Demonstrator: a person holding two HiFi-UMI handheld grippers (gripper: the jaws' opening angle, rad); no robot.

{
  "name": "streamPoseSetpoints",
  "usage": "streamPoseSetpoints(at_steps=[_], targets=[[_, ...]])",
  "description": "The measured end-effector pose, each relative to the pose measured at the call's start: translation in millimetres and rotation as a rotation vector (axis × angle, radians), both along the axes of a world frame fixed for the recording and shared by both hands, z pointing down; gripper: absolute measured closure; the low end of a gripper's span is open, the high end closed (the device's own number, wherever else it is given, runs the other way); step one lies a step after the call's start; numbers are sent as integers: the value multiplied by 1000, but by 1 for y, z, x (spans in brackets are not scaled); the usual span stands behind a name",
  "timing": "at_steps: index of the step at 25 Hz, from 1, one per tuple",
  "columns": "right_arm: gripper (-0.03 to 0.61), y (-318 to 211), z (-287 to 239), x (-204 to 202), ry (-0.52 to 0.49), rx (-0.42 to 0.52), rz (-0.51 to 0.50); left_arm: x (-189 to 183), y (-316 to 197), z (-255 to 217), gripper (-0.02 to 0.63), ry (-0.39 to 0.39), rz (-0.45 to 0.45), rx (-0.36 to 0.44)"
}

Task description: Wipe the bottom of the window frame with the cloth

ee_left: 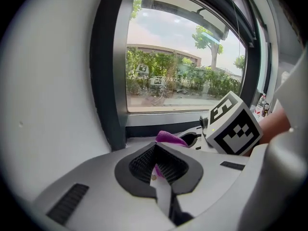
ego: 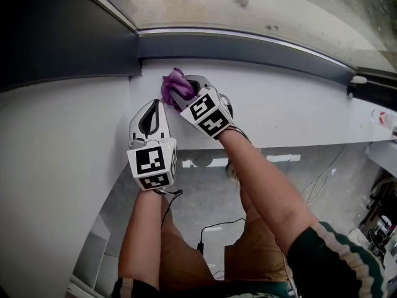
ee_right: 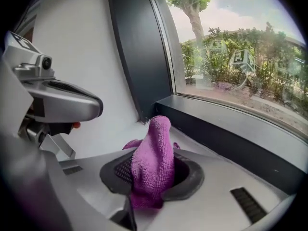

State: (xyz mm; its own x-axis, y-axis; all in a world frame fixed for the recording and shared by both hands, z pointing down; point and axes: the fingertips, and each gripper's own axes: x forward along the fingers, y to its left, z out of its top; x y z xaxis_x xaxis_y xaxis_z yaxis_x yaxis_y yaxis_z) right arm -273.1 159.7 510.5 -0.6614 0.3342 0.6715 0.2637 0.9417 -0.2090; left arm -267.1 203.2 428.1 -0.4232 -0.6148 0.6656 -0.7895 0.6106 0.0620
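beside window frame (ego: pixel 248 47) | right tool (ego: pixel 178 94) clamped on cloth (ee_right: pixel 154 162) (long axis pointing at frame) | left tool (ego: pixel 152 104) closed, empty

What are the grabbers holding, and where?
The right gripper holds the purple cloth, pinched at its bunched middle, one end poking out ahead. The left gripper is shut, holding nothing.

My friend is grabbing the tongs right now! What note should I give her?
Left tongs: shut, empty, over the white sill.
Right tongs: shut on the purple cloth.
The cloth is by the left corner of the window frame's bottom rail; I can't tell whether it touches the rail.
Done: cloth gripped and at the rail. How much is already wiped doesn't show.
Left: probably sweep the cloth rightward along the rail.
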Motion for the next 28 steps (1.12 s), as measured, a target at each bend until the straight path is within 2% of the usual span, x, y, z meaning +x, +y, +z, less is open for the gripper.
streamPoseSetpoints(at_steps=[20, 28], targets=[[457, -91, 6, 92, 31, -11, 174, 79, -95, 7, 606, 45, 184, 20], [457, -127, 7, 122, 45, 5, 204, 107, -127, 11, 606, 63, 238, 3]])
